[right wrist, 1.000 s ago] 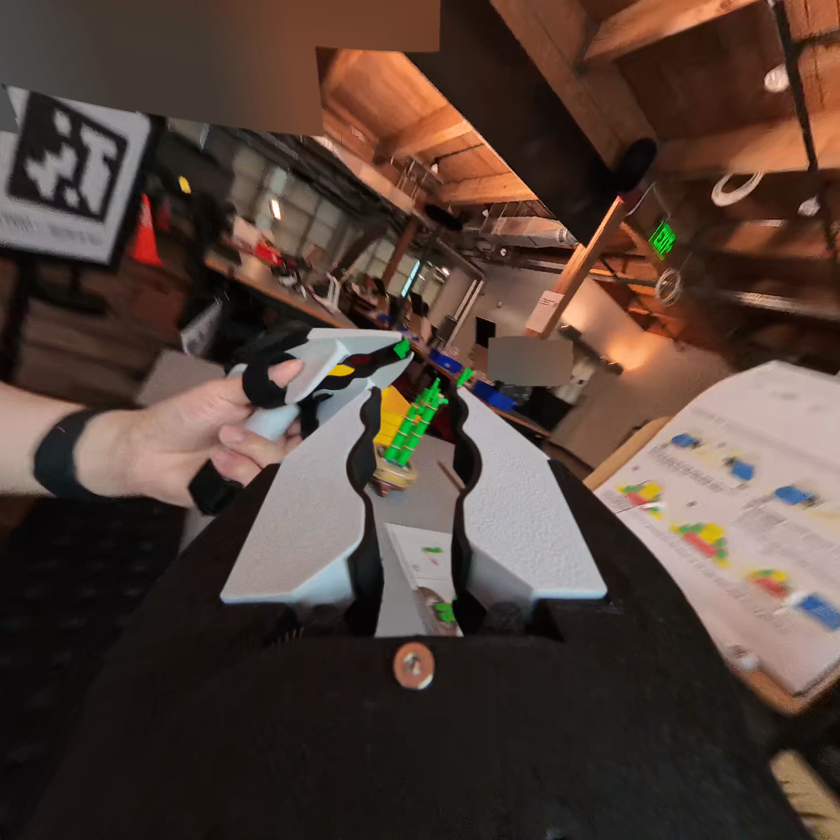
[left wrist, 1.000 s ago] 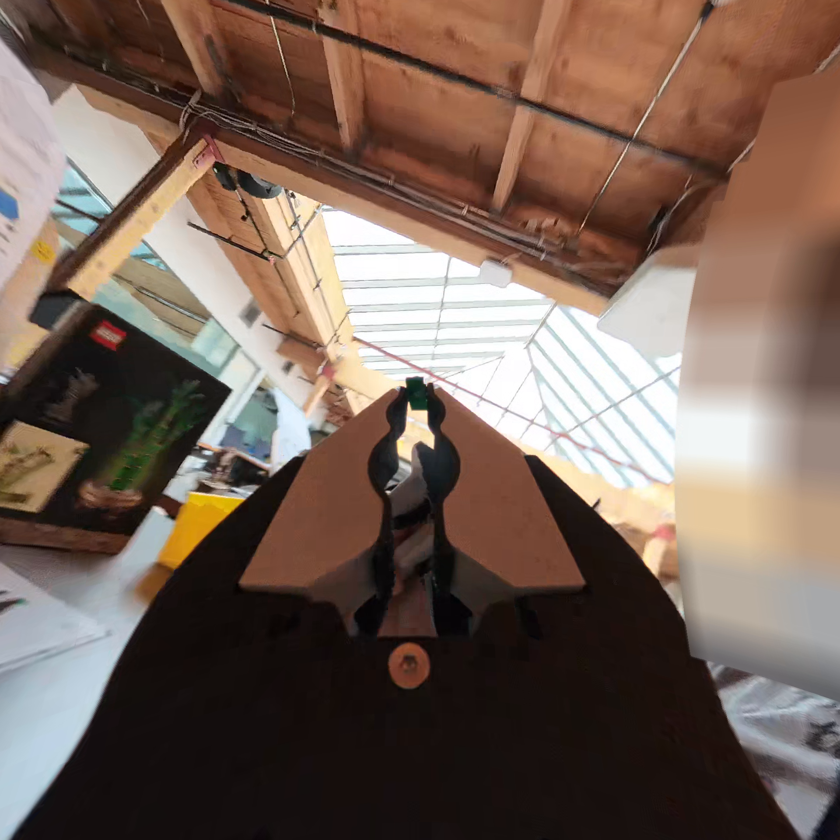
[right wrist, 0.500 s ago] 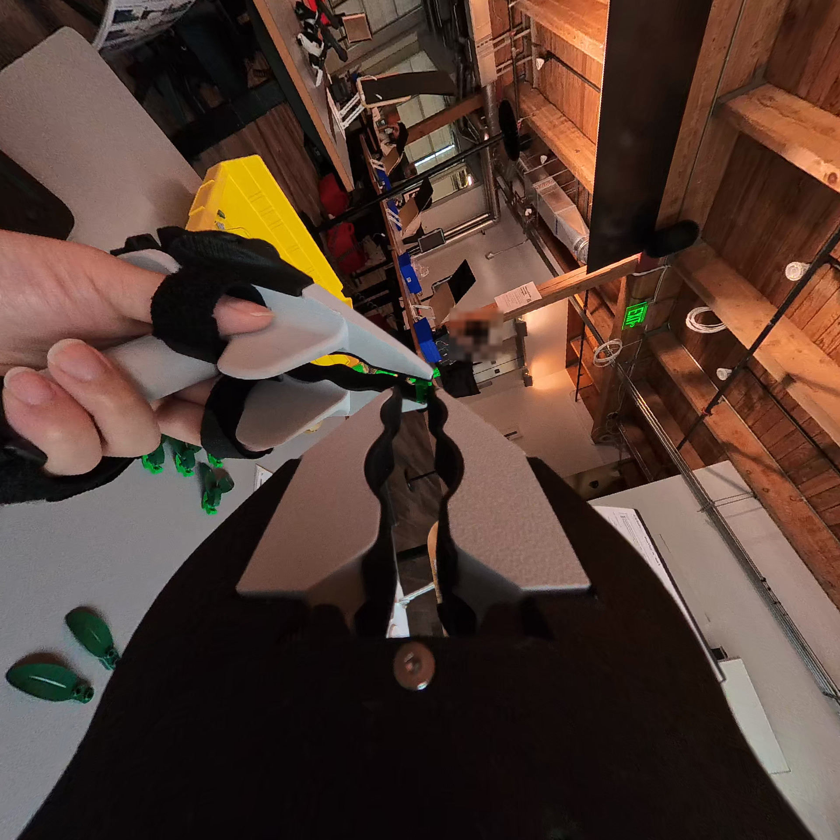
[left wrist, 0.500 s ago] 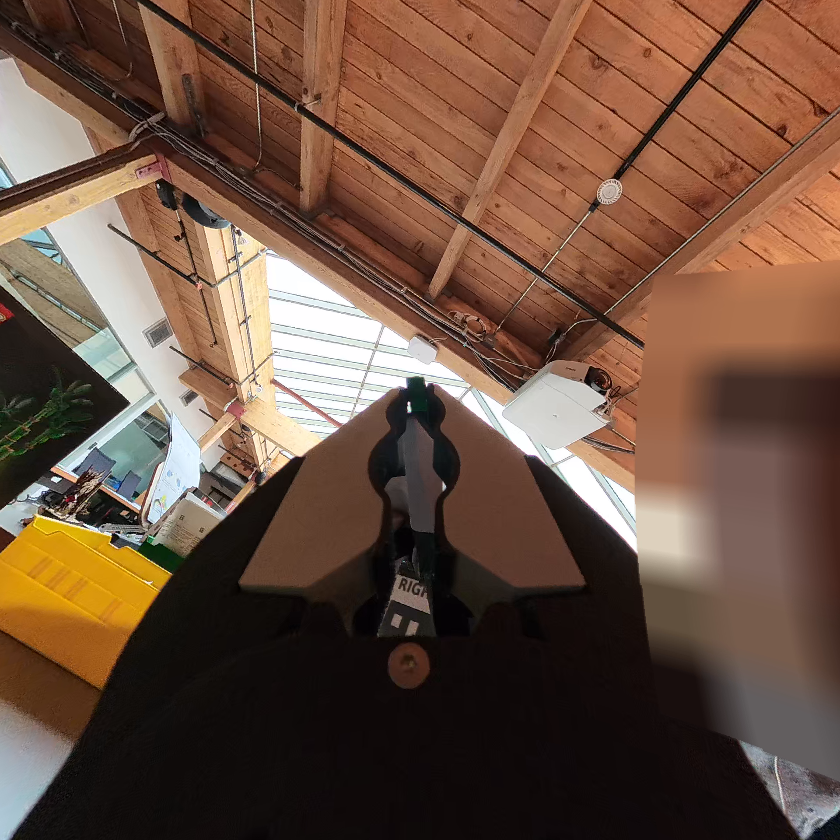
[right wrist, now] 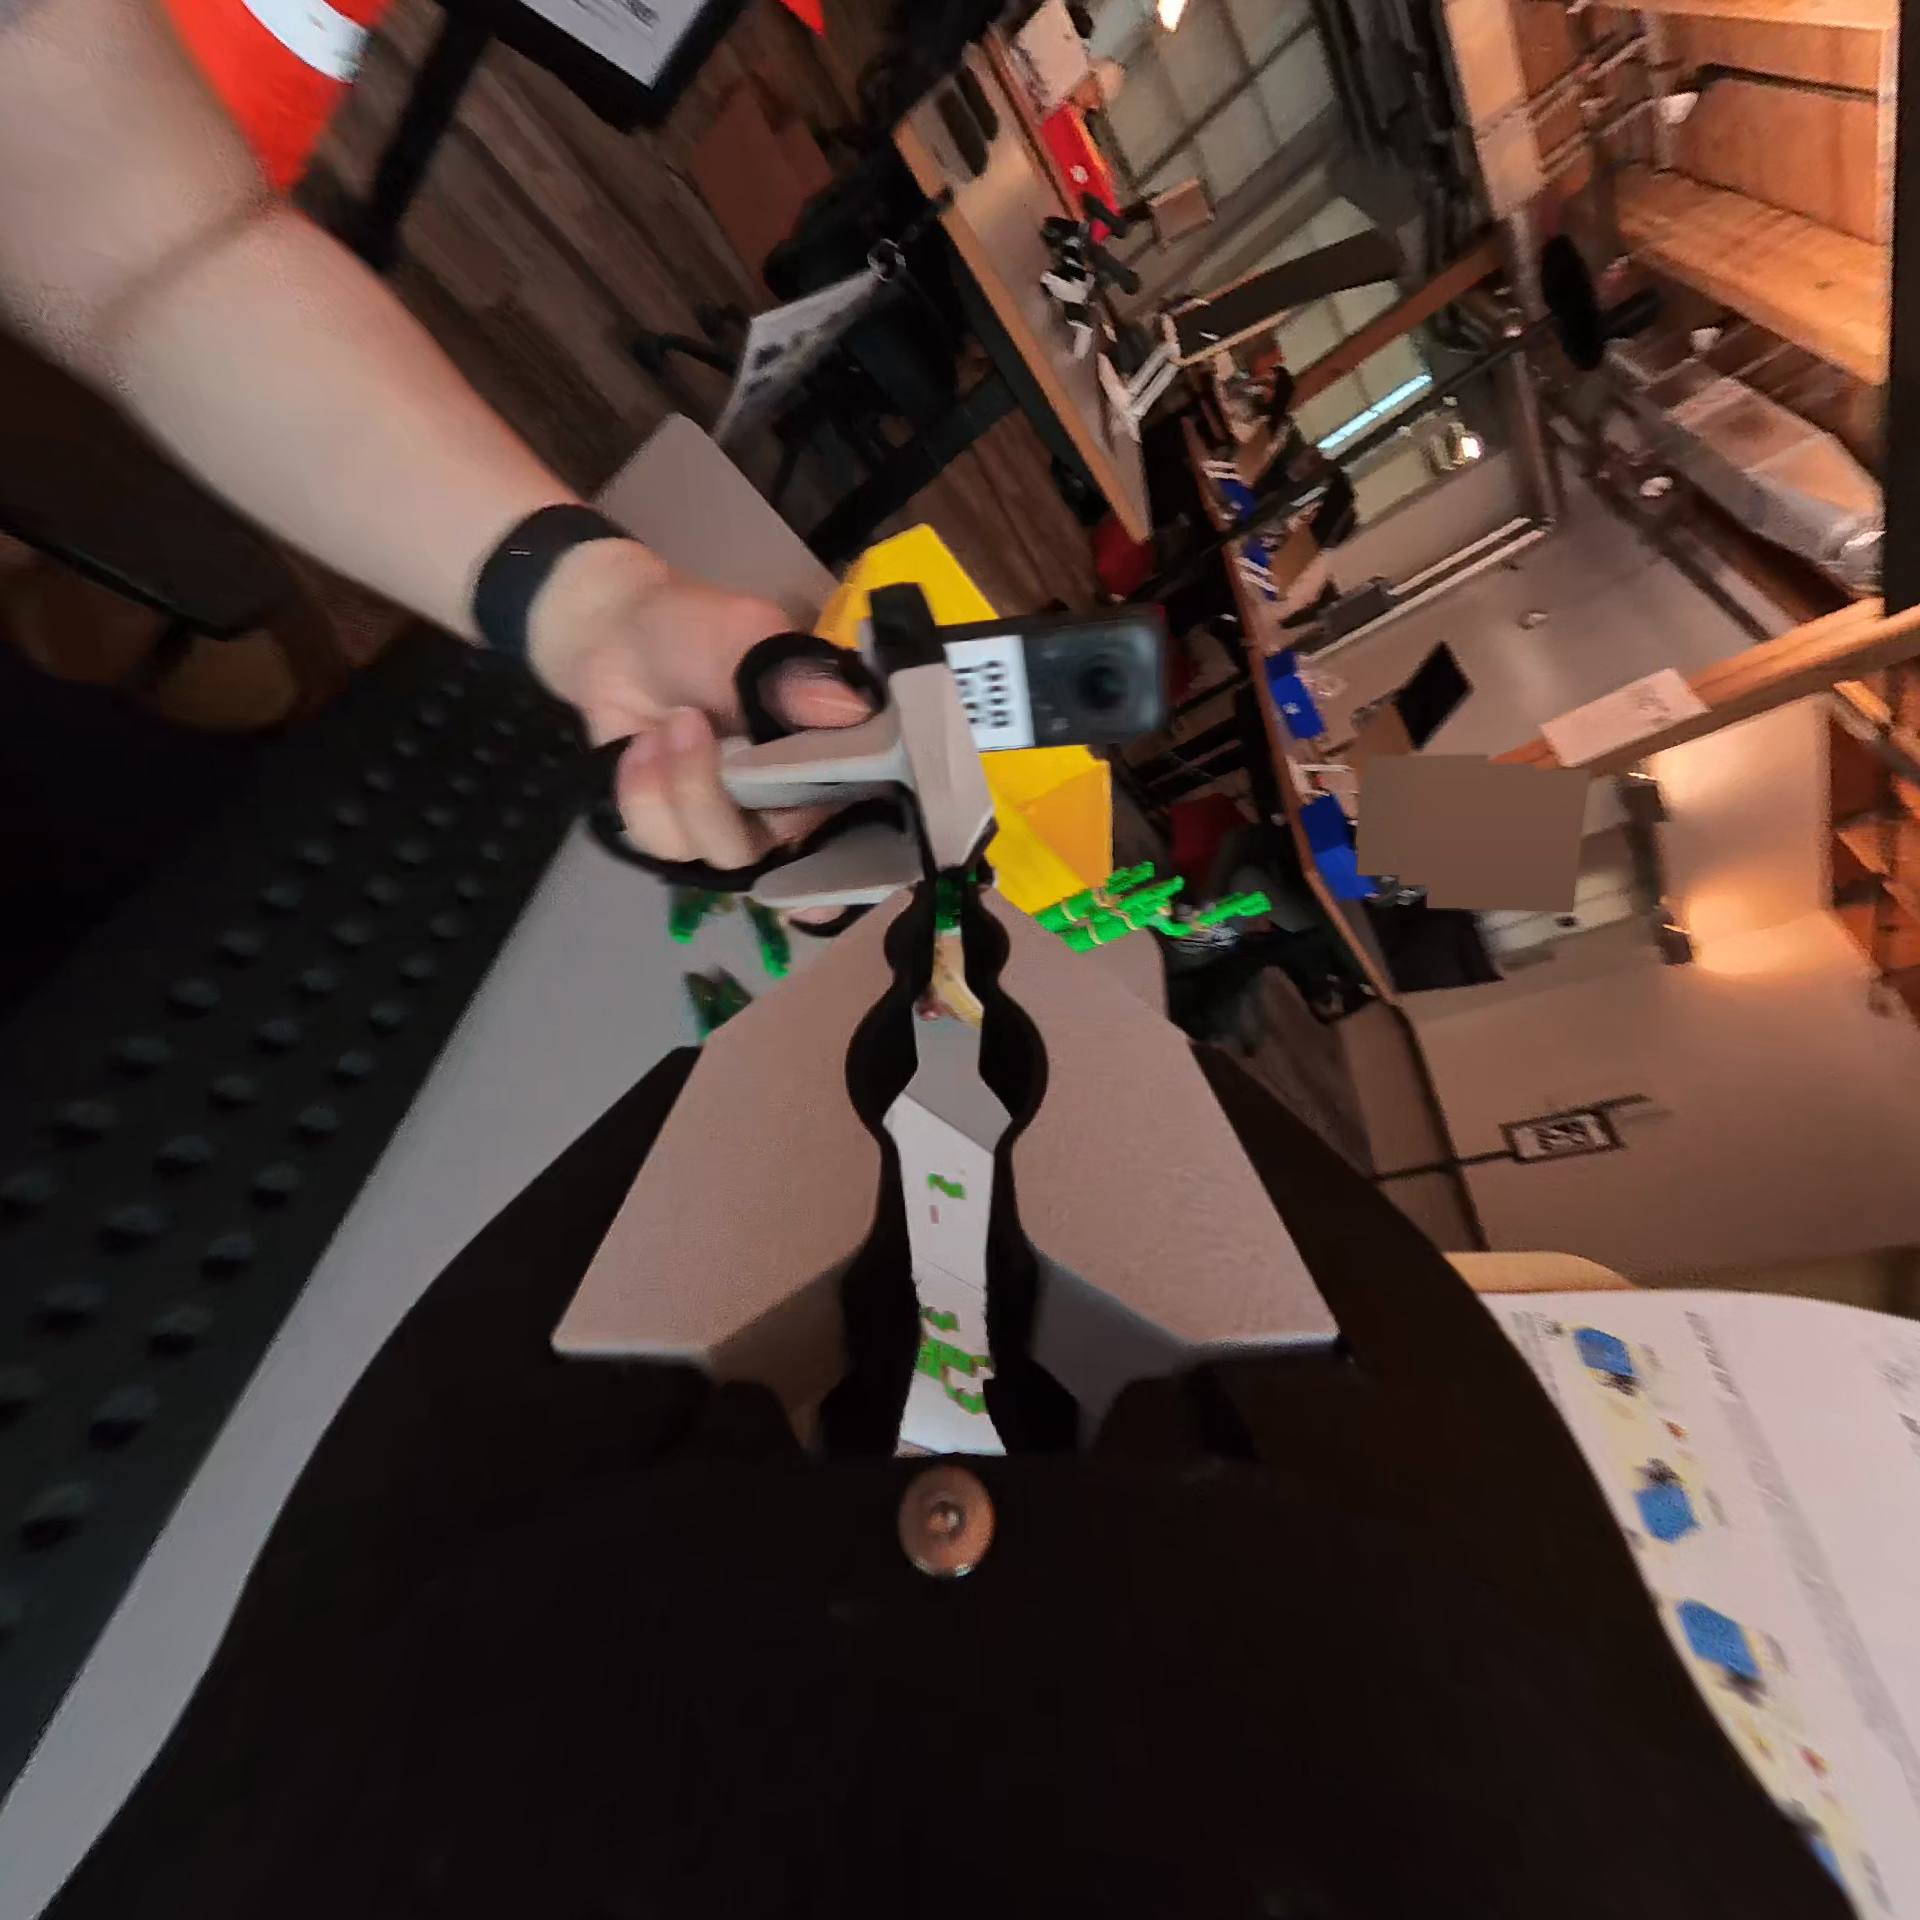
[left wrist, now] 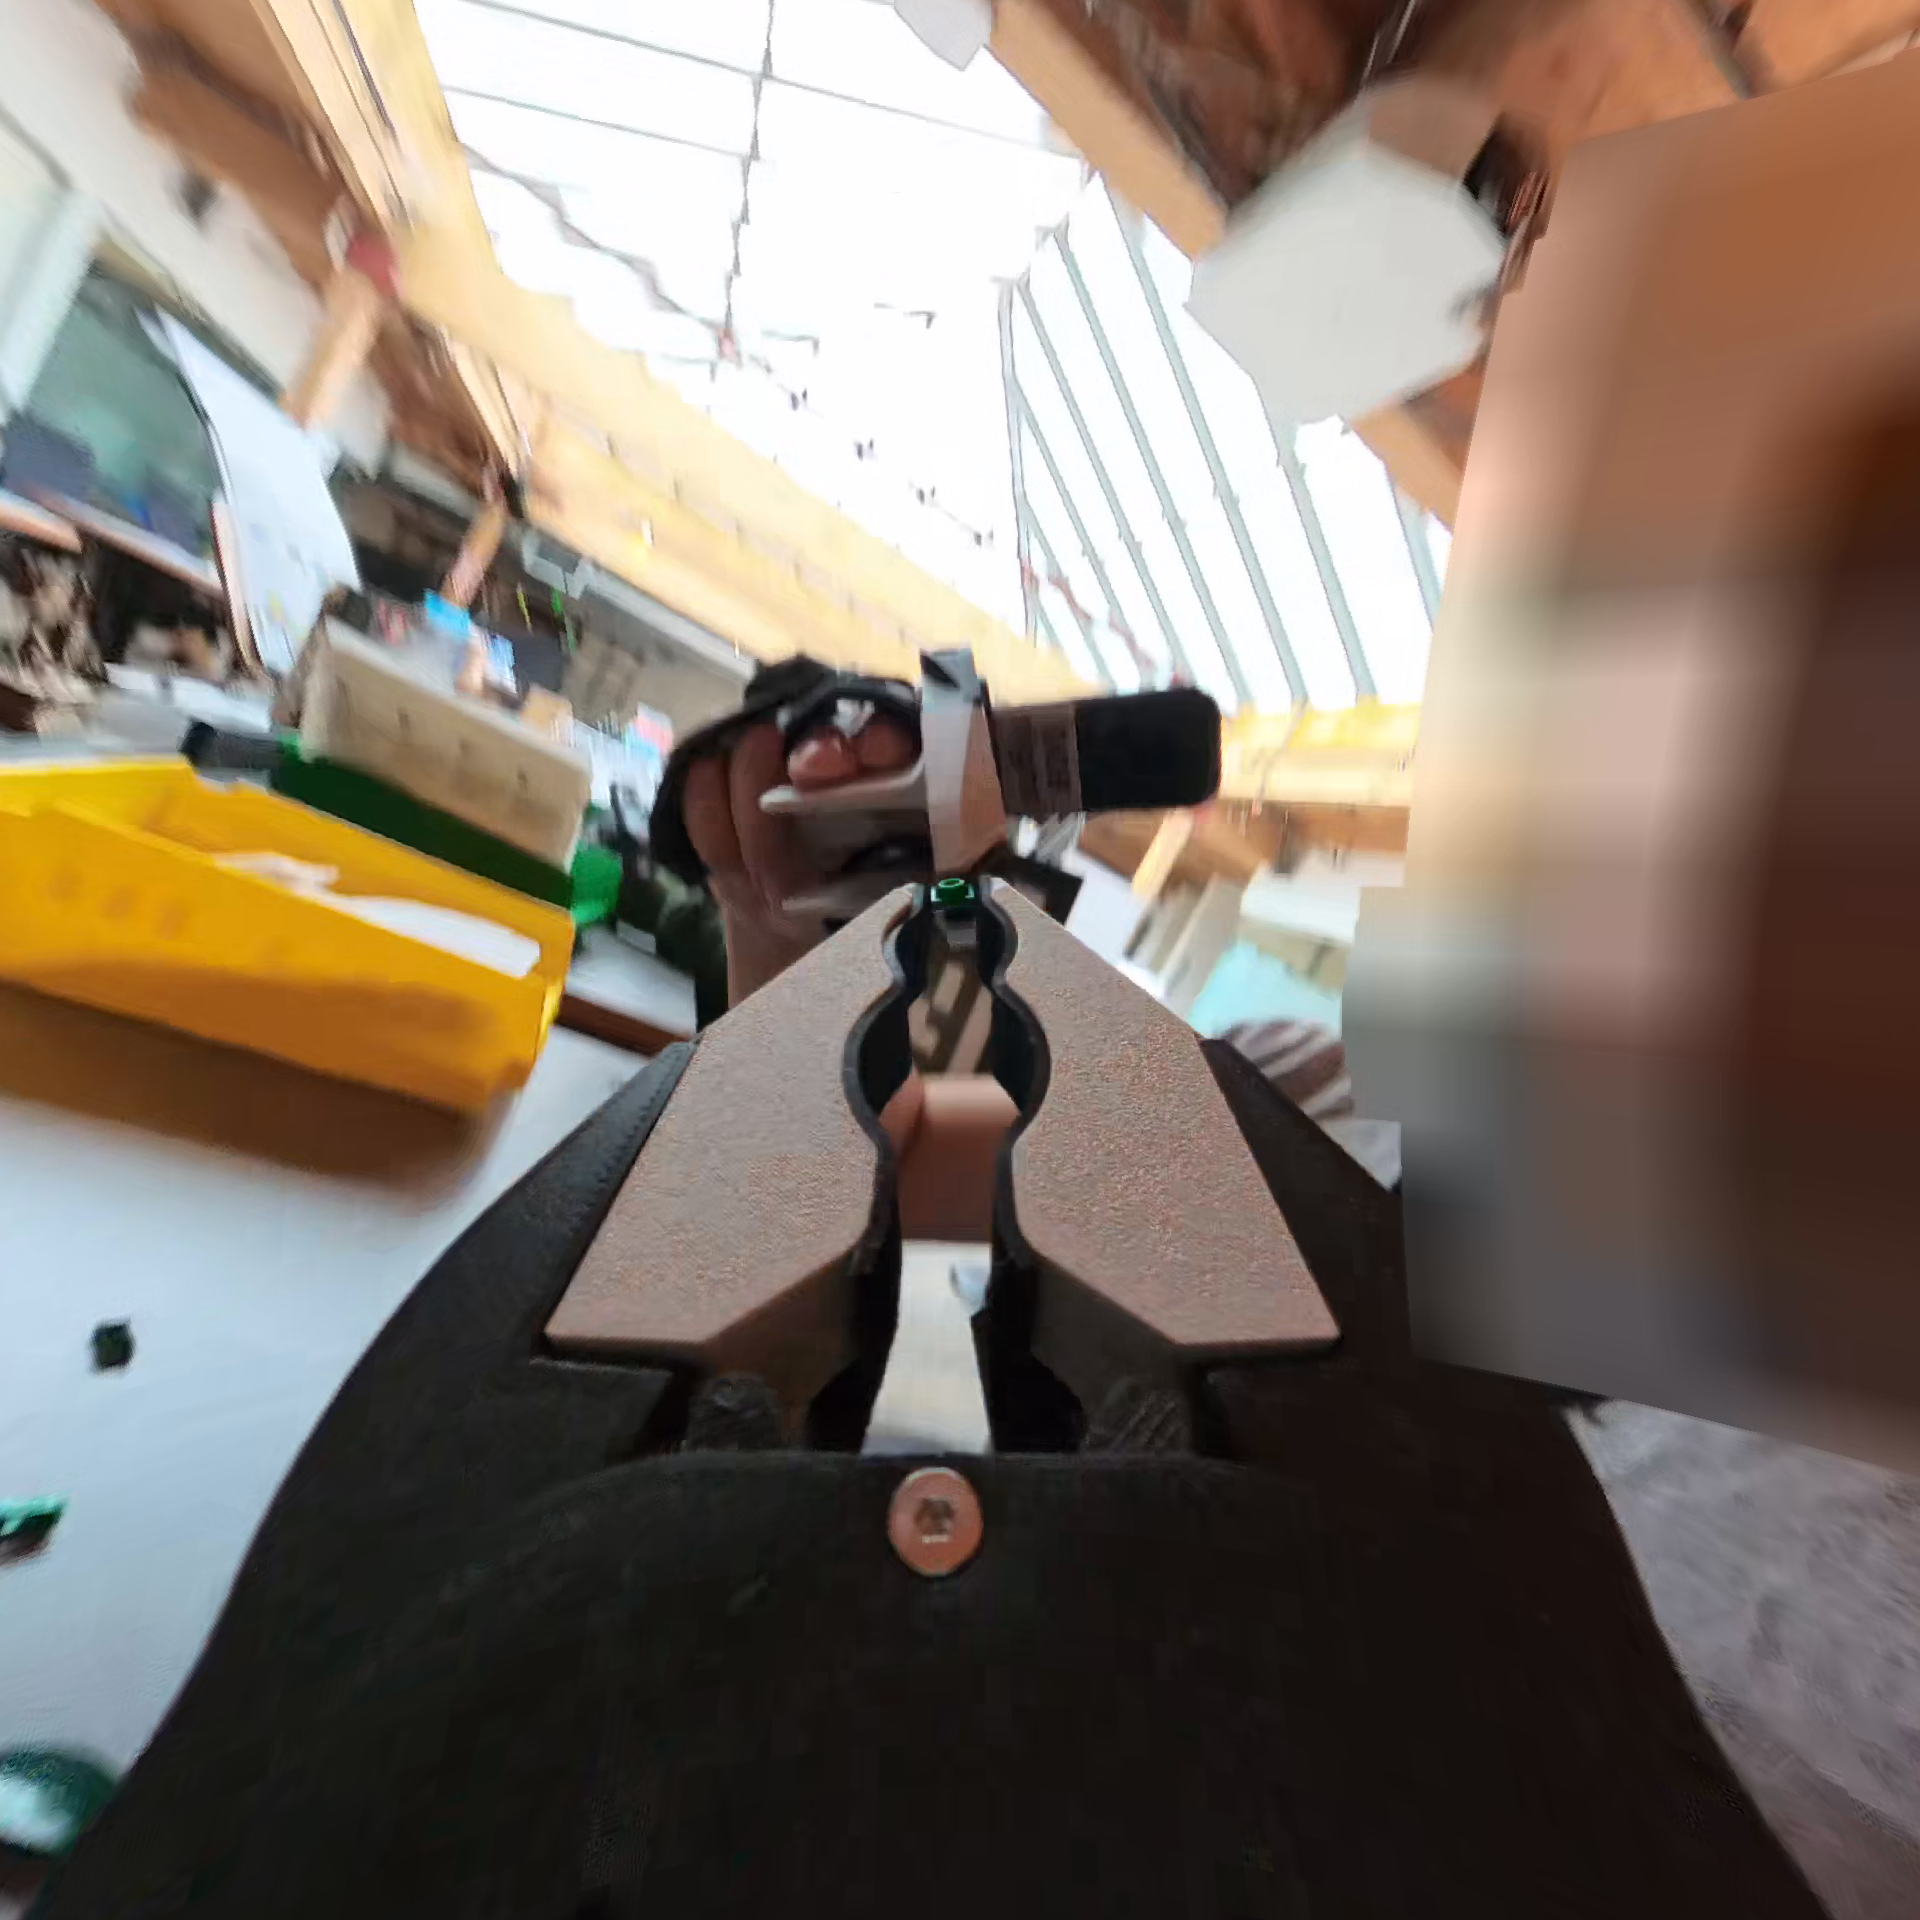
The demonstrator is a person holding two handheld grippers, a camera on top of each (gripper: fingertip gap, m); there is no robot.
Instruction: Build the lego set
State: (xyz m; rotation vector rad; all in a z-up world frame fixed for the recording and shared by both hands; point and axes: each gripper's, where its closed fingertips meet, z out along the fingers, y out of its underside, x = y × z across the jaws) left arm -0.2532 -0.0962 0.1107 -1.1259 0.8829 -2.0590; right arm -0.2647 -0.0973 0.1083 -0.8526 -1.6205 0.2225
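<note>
Green lego piece pinched at left tool tips, held mid-air above bench. Right tool tips nearly together right at it, contents unclear. Risk: tiny stud-end grip, misaligned push twists piece out, drops among loose green leaves. Motion blur, handoff alignment unsure.

Tongs of matt, grainy plastic — yellow bin smooth plastic, booklet paper.

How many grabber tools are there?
2. The left tool pinches a small green piece. The right tool meets it tip to tip. No others show, though one could be out of view.
</note>
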